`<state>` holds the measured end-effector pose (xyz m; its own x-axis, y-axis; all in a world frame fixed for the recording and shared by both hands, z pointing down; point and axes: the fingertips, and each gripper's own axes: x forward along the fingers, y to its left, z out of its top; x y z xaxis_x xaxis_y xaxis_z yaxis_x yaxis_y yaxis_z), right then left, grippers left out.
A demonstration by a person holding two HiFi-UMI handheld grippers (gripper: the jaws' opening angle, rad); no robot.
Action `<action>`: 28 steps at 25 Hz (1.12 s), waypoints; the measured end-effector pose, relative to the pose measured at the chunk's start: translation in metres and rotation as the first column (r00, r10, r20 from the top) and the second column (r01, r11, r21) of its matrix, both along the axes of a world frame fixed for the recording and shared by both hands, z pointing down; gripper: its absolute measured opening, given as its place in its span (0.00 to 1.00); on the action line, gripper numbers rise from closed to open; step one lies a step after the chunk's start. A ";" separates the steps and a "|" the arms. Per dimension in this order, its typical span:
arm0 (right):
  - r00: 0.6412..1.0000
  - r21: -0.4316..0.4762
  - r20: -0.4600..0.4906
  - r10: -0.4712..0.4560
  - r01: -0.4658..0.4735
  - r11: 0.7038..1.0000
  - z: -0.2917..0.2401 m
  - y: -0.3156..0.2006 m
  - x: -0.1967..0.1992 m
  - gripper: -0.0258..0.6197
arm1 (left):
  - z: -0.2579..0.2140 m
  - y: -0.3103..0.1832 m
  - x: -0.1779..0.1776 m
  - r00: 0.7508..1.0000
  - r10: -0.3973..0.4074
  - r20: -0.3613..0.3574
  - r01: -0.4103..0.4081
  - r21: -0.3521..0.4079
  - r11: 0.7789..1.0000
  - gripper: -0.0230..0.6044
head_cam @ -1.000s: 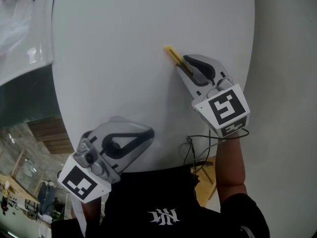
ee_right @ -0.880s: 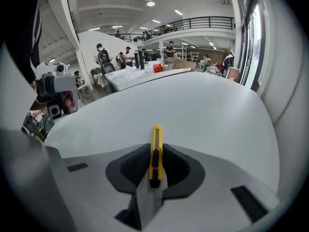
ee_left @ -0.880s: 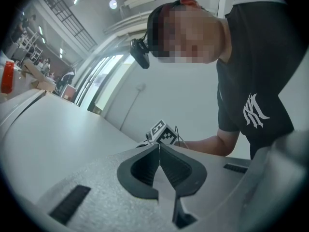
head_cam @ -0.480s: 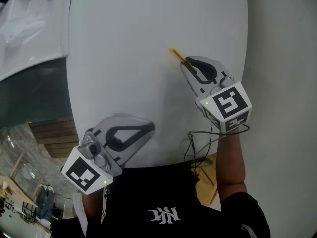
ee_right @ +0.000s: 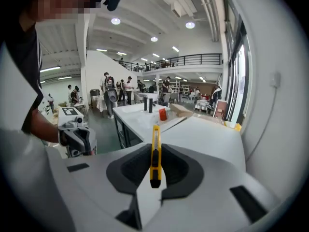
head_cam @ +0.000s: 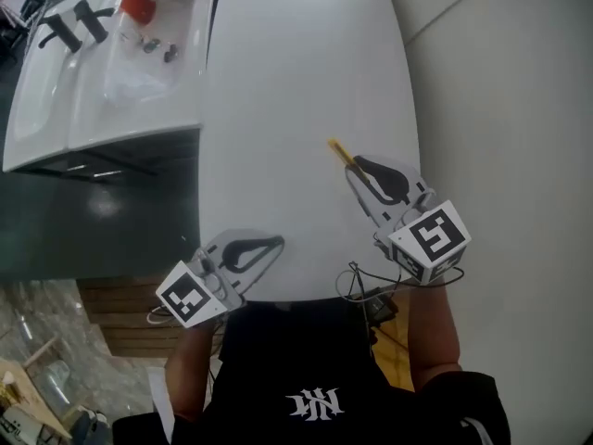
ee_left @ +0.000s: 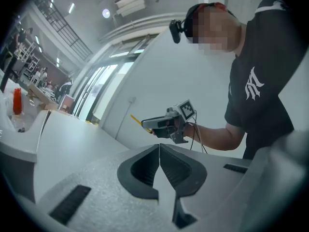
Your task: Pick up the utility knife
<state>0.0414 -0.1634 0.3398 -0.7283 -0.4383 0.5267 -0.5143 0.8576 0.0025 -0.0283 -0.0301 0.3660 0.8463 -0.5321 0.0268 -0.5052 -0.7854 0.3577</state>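
Plainly, the right gripper [ee_right: 155, 148] is clamped on the utility knife [ee_right: 154, 154]: its two dark pads press the yellow body from both sides, and the knife stands on edge between them with its front end reaching out past the fingertips toward twelve o'clock in the right gripper view. In the head view that yellow end [head_cam: 339, 150] pokes out of the right gripper [head_cam: 358, 168] toward eleven o'clock, over the white table [head_cam: 296, 72]. The left gripper view shows it from the side, held in the air clear of the tabletop, the knife tip [ee_left: 136, 120] pointing to nine o'clock. The left gripper [ee_left: 159, 148] has its jaws pressed together with nothing between them; in the head view it [head_cam: 271, 245] sits at about eight o'clock from the right one, near the table's close edge, well apart from the knife. Toward ten o'clock lies a white side counter [head_cam: 65, 109] carrying a red object [head_cam: 137, 4].
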 end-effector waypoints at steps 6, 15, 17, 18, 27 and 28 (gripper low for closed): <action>0.989 0.136 0.140 0.044 -0.064 0.989 -0.109 0.100 0.004 0.12 | -0.058 0.066 -0.009 0.993 0.118 -0.019 -0.115 0.107 0.987 0.05; 0.944 0.149 0.331 -0.016 -0.036 0.988 -0.169 0.244 0.039 0.12 | -0.117 0.135 0.014 0.968 0.248 -0.047 -0.232 0.223 0.947 0.05; 0.941 0.165 0.337 -0.014 -0.045 0.985 -0.169 0.262 0.054 0.12 | -0.123 0.148 0.021 0.964 0.264 -0.020 -0.252 0.235 0.939 0.05; 0.935 0.169 0.353 -0.014 -0.049 0.984 -0.171 0.270 0.060 0.12 | -0.127 0.154 0.025 0.963 0.268 0.002 -0.261 0.242 0.935 0.05; 0.797 0.161 0.592 -0.119 0.027 0.987 -0.194 0.317 0.104 0.12 | -0.177 0.191 0.079 0.987 0.160 0.017 -0.157 0.327 0.932 0.05; 0.786 0.158 0.606 -0.123 0.033 0.987 -0.192 0.322 0.112 0.12 | -0.183 0.196 0.087 0.990 0.142 0.009 -0.136 0.339 0.931 0.05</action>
<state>0.1531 0.1582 0.1478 -0.9120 -0.3978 -0.0996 -0.3777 0.9094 -0.1741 0.0587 0.1655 0.1828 0.9113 -0.3846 -0.1474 -0.3789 -0.9231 0.0656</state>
